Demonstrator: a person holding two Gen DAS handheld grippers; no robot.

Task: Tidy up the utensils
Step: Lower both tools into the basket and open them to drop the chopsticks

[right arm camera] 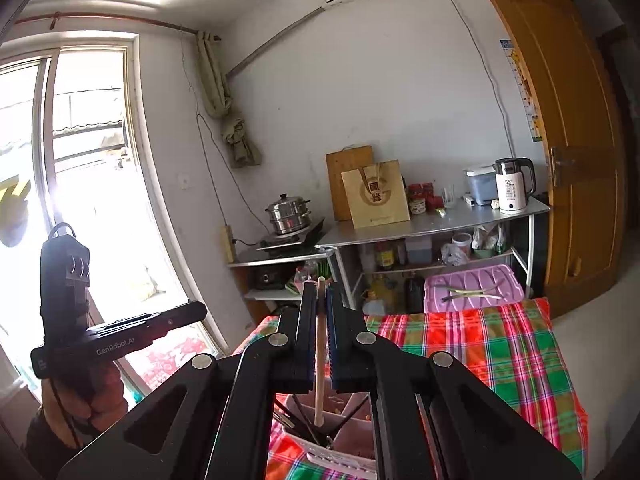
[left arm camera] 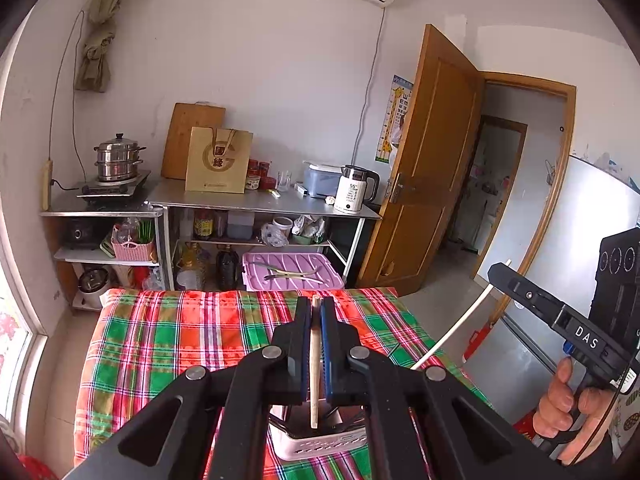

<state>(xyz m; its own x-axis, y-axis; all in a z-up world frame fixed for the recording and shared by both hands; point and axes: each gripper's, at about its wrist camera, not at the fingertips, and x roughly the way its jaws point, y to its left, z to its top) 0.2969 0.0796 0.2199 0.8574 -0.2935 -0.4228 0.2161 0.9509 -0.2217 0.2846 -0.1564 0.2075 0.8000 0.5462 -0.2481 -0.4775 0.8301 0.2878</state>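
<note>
Nearest the left wrist camera, the left gripper had its fingers clamped on a pale chopstick, which ran lengthwise between the pads with its tip poking out at twelve o'clock. Directly beneath it, at six o'clock, sat a white perforated utensil holder on the plaid cloth of the worktop, with dark utensils standing inside. At three o'clock in the same view, the right gripper was carried in a hand, and a long white stick slanted down from its fingers toward the cloth; that stick was probably the second chopstick.

In the right wrist view, the right gripper was likewise closed tight on a light chopstick, whose lower end hung over the holder at six o'clock. The holder showed divided compartments with dark utensils leaning in the left one. At nine o'clock the left gripper appeared from the side.

Beyond the far edge of the cloth, at one o'clock, a lilac tray carried several utensils lying flat. Farther still, a metal shelf unit held a kettle, a paper bag and a steamer pot.
</note>
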